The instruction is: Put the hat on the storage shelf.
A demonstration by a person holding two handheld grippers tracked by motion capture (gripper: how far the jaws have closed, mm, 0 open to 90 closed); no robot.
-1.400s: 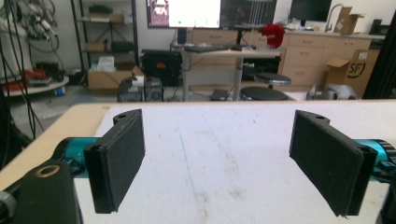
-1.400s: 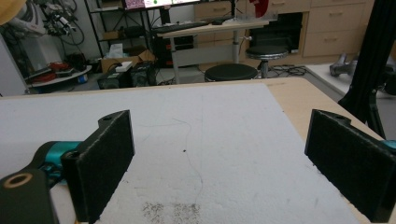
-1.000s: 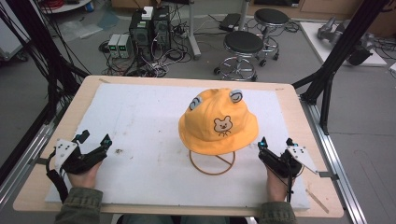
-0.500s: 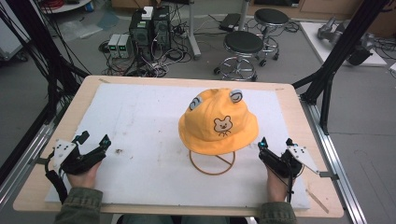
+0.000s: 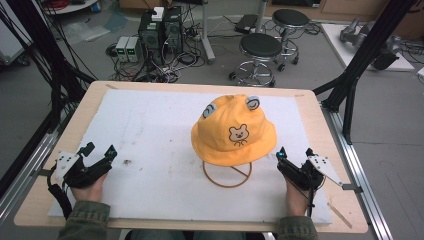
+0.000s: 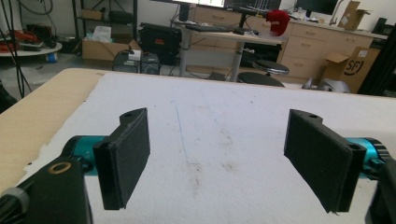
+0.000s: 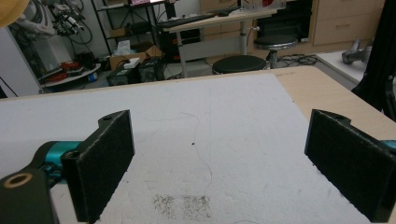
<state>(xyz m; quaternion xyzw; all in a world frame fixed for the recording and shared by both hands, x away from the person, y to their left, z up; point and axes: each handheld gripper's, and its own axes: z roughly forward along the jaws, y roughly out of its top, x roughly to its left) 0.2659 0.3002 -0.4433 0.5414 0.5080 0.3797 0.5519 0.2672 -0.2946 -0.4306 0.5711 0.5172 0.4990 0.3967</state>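
hat (image 5: 234,134) hides stand top | stand ring (image 5: 227,176) part covered | hat (image 7: 11,8) cut off

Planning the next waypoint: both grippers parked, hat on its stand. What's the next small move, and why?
Probably ease the right gripper forward and inward toward the brim of the orange hat. It is the nearer gripper, its jaws are open and empty, and the hat sits untouched on the wire stand.

The hat (image 5: 234,131) sits on a wire stand (image 5: 227,173), between the left claw (image 5: 99,150) and right claw (image 5: 294,153).
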